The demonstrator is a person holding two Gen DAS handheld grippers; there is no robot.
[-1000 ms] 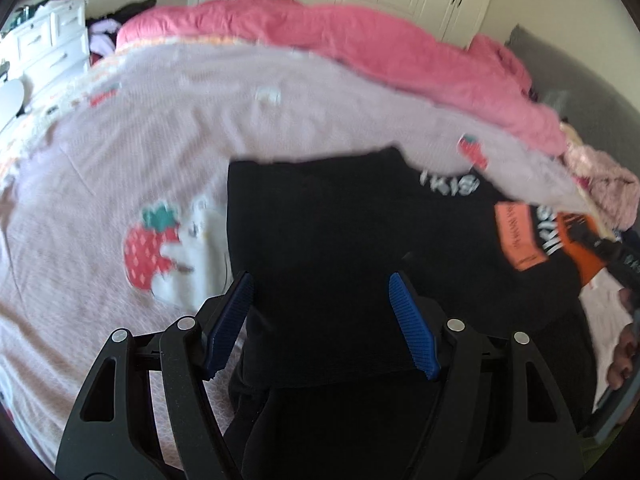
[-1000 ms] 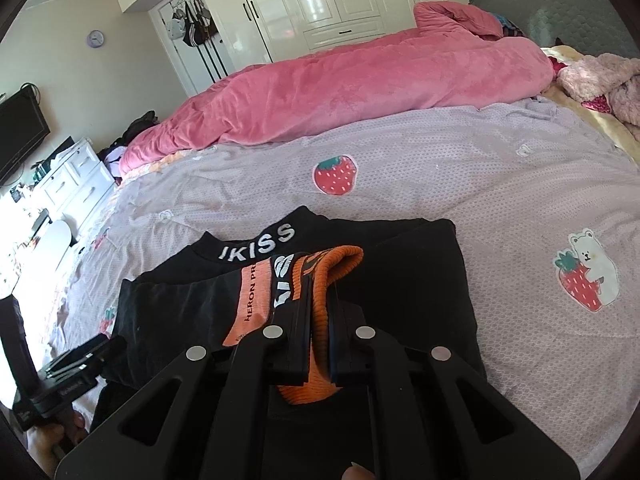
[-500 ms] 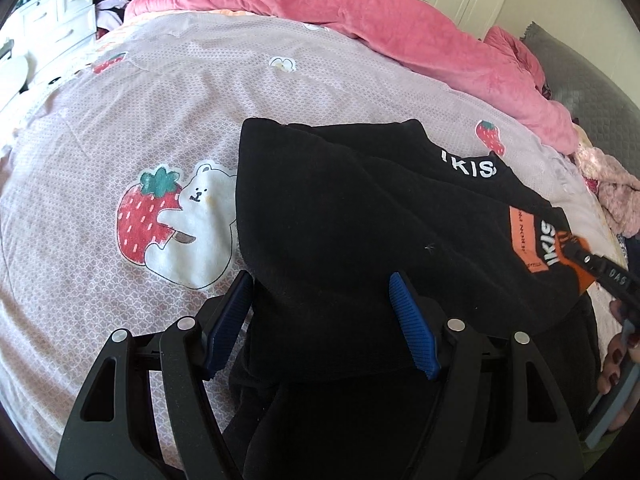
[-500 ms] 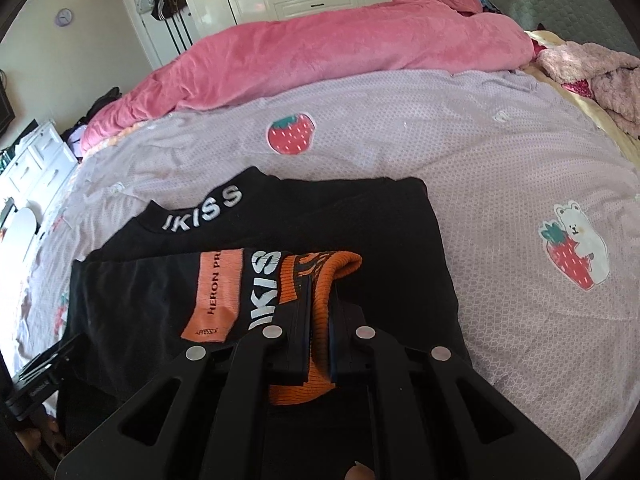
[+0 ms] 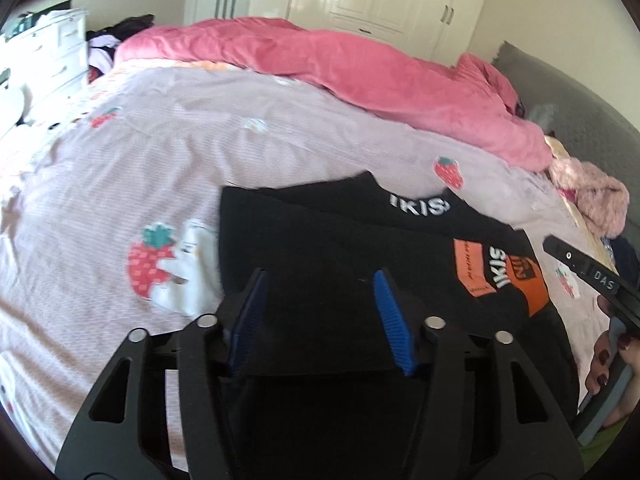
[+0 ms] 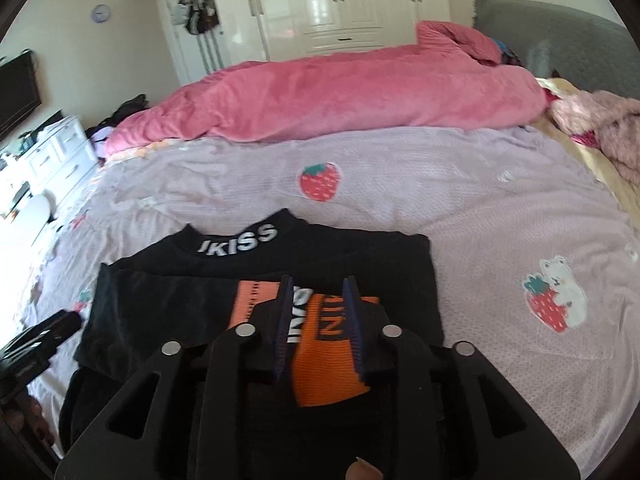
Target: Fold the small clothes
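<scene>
Black gripper (image 5: 320, 316) frames, blue ribbed pads (image 5: 394, 324), silver screws.

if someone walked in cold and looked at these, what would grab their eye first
Likely the black sweater with white lettering and an orange cuff, lying half folded on the lilac strawberry-print bedspread right ahead of both grippers. Behind it, a bright pink duvet is heaped across the far side of the bed.

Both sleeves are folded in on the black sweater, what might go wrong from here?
The orange cuff lies between the right gripper jaws, which have just been opening; withdrawing may drag it and undo the fold. The left gripper jaws, just closing, straddle the black sweater and could bunch several layers.
</scene>
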